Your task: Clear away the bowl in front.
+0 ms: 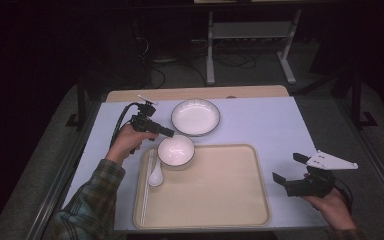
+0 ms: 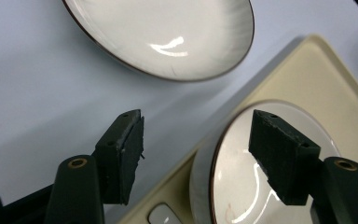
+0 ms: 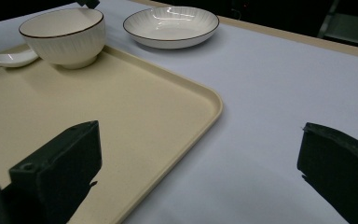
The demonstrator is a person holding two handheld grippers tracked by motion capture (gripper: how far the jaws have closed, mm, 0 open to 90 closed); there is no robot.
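Note:
A white bowl [image 1: 176, 150] with a dark rim stands in the far left corner of a beige tray [image 1: 215, 200]. My left gripper [image 1: 168, 133] hovers open just over the bowl's far left rim. In the left gripper view the gripper [image 2: 198, 149] has one jaw outside the bowl [image 2: 242, 186] and the other above its inside. A white plate [image 1: 195, 117] lies on the table beyond the tray. My right gripper [image 1: 286, 166] is open to the right of the tray. In the right gripper view the gripper [image 3: 200, 158] spans the tray's edge [image 3: 205, 116], holding nothing.
A white spoon [image 1: 155, 175] lies in the tray beside the bowl, with pale chopsticks [image 1: 146, 192] along the tray's left edge. The table has a light cloth [image 1: 270, 125]. Dark floor, cables and a metal stand lie beyond the far edge.

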